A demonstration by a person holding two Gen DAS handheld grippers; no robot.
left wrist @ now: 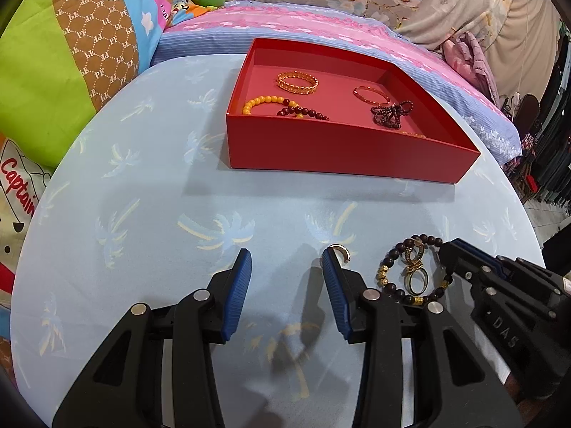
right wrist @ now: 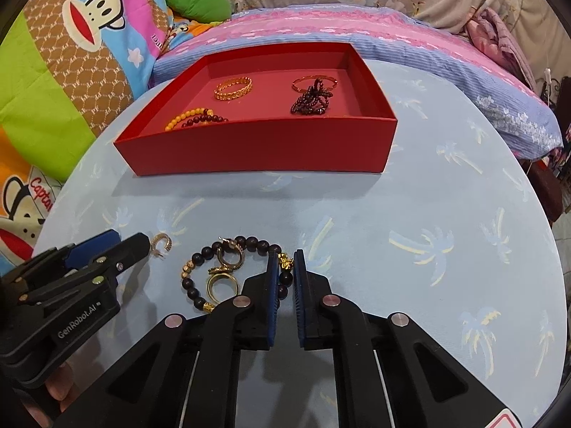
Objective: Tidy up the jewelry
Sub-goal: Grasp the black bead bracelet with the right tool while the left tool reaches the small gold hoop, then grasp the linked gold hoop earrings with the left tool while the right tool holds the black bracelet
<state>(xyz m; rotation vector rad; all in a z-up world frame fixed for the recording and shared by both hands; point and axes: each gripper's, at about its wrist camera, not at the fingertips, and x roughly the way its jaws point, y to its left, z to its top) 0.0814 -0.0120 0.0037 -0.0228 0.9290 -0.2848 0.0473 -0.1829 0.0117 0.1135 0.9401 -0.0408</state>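
Observation:
My right gripper [right wrist: 285,265] is shut on the dark bead bracelet [right wrist: 200,271], pinching a gold bead at its right side on the pale blue cloth. Gold rings [right wrist: 223,285] lie inside the bracelet's loop. In the left wrist view the same bracelet [left wrist: 387,260] lies beside the right gripper [left wrist: 448,249]. My left gripper [left wrist: 285,260] stands open with nothing between its fingers, and a small gold ear cuff [left wrist: 340,251] touches its right fingertip. The red box [left wrist: 339,153] further back holds a gold band [left wrist: 297,81], a yellow bead bracelet [left wrist: 260,103] and other pieces.
The round table [right wrist: 428,196] with its palm-print cloth stands against a bed with a pink and blue blanket [right wrist: 392,32] and bright cartoon pillows [right wrist: 71,53]. The box [right wrist: 249,149] also holds a thin bangle [right wrist: 314,82] and a heap of dark beads [right wrist: 310,101].

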